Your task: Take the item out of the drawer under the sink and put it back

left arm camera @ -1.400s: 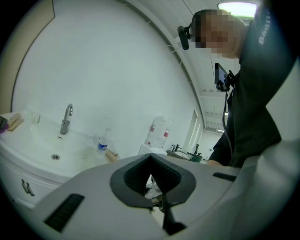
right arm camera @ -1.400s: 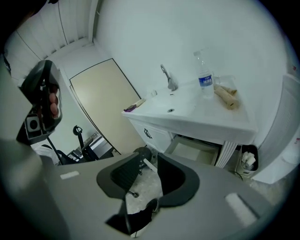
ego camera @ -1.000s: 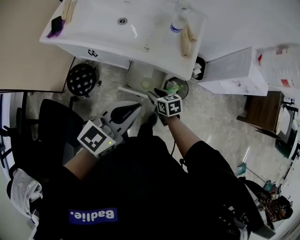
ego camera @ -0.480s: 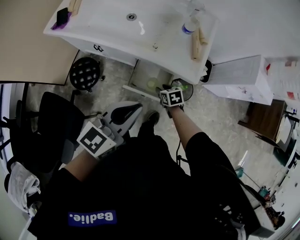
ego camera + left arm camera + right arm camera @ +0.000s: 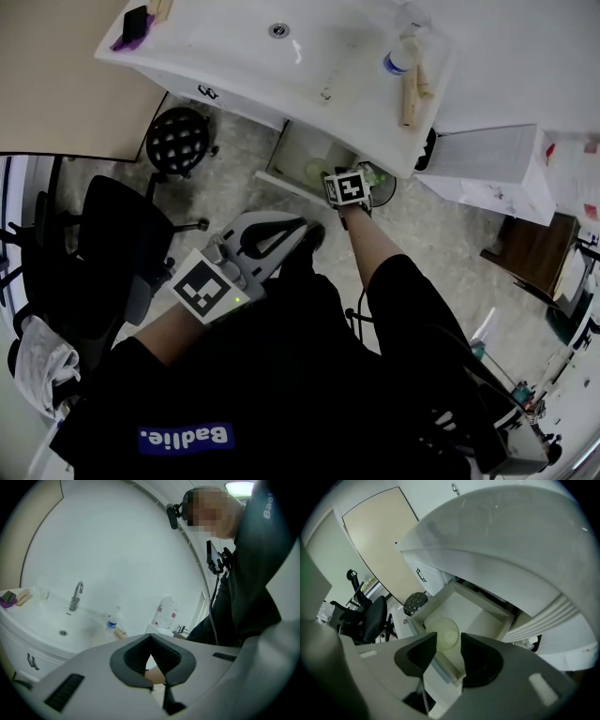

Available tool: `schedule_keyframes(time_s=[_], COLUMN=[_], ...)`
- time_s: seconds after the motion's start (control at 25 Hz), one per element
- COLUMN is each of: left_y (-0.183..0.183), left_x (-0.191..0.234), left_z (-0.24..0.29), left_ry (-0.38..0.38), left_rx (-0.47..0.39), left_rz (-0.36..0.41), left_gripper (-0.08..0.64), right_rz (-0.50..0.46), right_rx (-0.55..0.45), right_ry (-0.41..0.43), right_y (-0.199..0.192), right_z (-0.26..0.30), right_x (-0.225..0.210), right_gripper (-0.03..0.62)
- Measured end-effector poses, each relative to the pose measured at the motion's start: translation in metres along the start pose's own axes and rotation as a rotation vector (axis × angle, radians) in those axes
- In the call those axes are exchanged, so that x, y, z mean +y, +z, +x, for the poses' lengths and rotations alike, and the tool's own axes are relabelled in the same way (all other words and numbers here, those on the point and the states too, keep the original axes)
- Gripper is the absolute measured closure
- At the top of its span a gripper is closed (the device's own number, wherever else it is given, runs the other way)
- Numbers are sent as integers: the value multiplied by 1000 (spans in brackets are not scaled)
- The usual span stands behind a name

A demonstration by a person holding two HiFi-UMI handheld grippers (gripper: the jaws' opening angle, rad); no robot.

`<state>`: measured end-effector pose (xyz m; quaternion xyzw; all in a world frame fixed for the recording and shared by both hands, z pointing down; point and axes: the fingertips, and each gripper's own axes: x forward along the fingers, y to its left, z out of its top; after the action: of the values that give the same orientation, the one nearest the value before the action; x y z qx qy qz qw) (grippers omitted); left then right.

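Hovering over the open drawer (image 5: pixel 480 620), the right claw (image 5: pixel 449 644) is holding its jaws apart with a clear gap between the dark pads, and it is gripping nothing. Through that gap, in the right gripper view, a pale green round item (image 5: pixel 444 631) is lying on the drawer floor, in the corner nearest the claw and apart from both pads. In the head view the drawer is sticking out from under the sink (image 5: pixel 309 47) at 12 o'clock, and the right arm is reaching straight towards it.

The left claw (image 5: pixel 150 639) is hanging back close to the person's body, at about 9 o'clock from the right one. Its jaw tips are meeting at the top and nothing is lying between them. Its camera is looking up and across at the sink, where a tap (image 5: pixel 76 595) is standing at 10 o'clock and a bottle (image 5: pixel 110 623) with a blue label is standing on the rim.

On the floor, a black stool (image 5: pixel 180 139) is sitting at 10 o'clock from the drawer, and a black office chair (image 5: pixel 112 244) is standing at 9 o'clock from the person.
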<state>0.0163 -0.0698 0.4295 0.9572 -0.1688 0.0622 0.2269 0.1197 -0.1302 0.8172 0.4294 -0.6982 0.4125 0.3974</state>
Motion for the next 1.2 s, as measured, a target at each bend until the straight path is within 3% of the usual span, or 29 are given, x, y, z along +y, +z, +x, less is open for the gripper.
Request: schedule_keyframes(time_s=[0.32,1.08,1.2], left_y=[-16,-26,-29], left_x=[5,36,41], left_z=[-1,-8,-10], left_ry=[7,43,48], left_rx=[22,57,61], left_rz=[-30,-52,-57], left_gripper=[569,569,569], right_rz=[-93,-39,-95], right_rx=[72,136,148], right_ry=[-22,-48,-66], right_y=[-2,-10,-10], right_z=[24,66,68], right_x=[-8,-28,-26], right_gripper=[460,460,493])
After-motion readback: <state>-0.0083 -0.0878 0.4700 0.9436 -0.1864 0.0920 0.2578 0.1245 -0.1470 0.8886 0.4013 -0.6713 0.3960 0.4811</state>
